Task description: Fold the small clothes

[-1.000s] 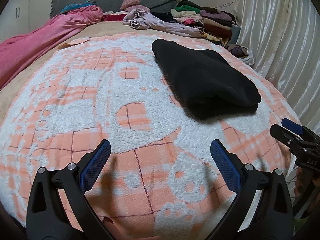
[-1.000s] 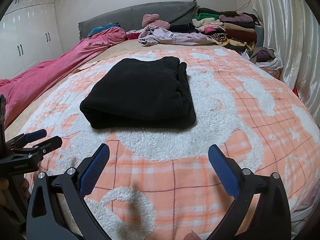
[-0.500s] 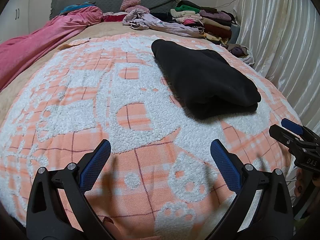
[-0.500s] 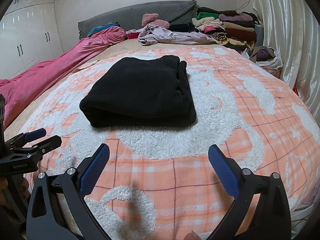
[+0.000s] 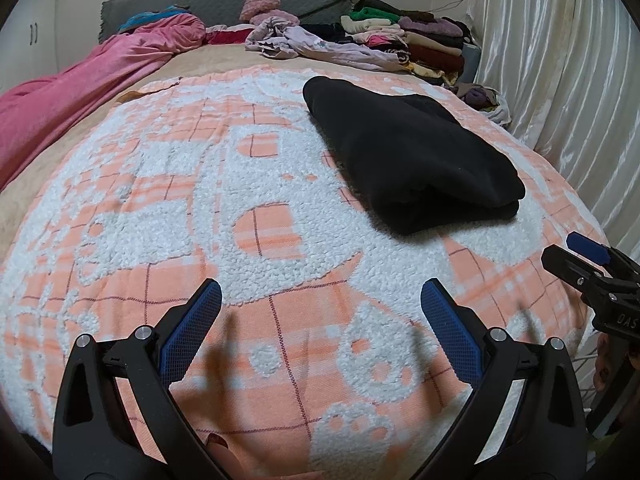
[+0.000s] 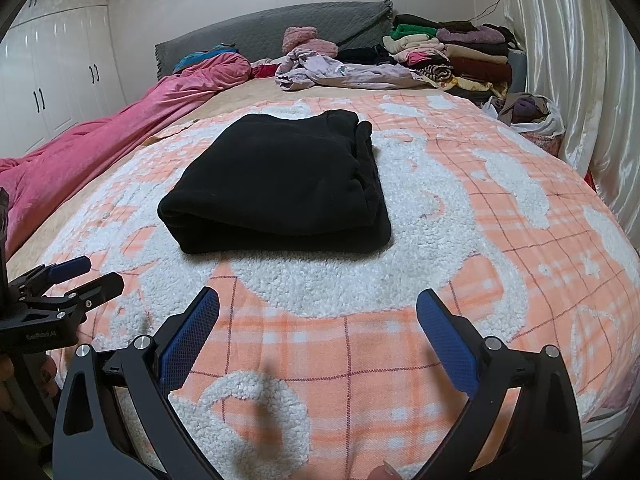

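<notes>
A black garment (image 5: pixel 412 160) (image 6: pixel 280 184) lies folded into a thick rectangle on the orange-and-white fleece blanket (image 5: pixel 200 220) (image 6: pixel 460 248). My left gripper (image 5: pixel 320 304) hovers open over the blanket's near edge, well short of the garment and to its left, with nothing between its blue pads. My right gripper (image 6: pixel 318 312) is also open and empty, a short way in front of the garment's folded near edge. Each gripper shows in the other's view: the right one at the right edge (image 5: pixel 580 256), the left one at the left edge (image 6: pixel 76 280).
A pink quilt (image 6: pixel 100 140) runs along the left side of the bed. A lilac garment (image 6: pixel 340 74) lies crumpled at the far end next to a stack of folded clothes (image 6: pixel 456 56). White curtains (image 5: pixel 560 80) hang on the right, wardrobe doors (image 6: pixel 52 80) on the left.
Both views have shifted only slightly; the garment sits a touch lower in the right wrist view. Both grippers stay open and the garment has not moved.
</notes>
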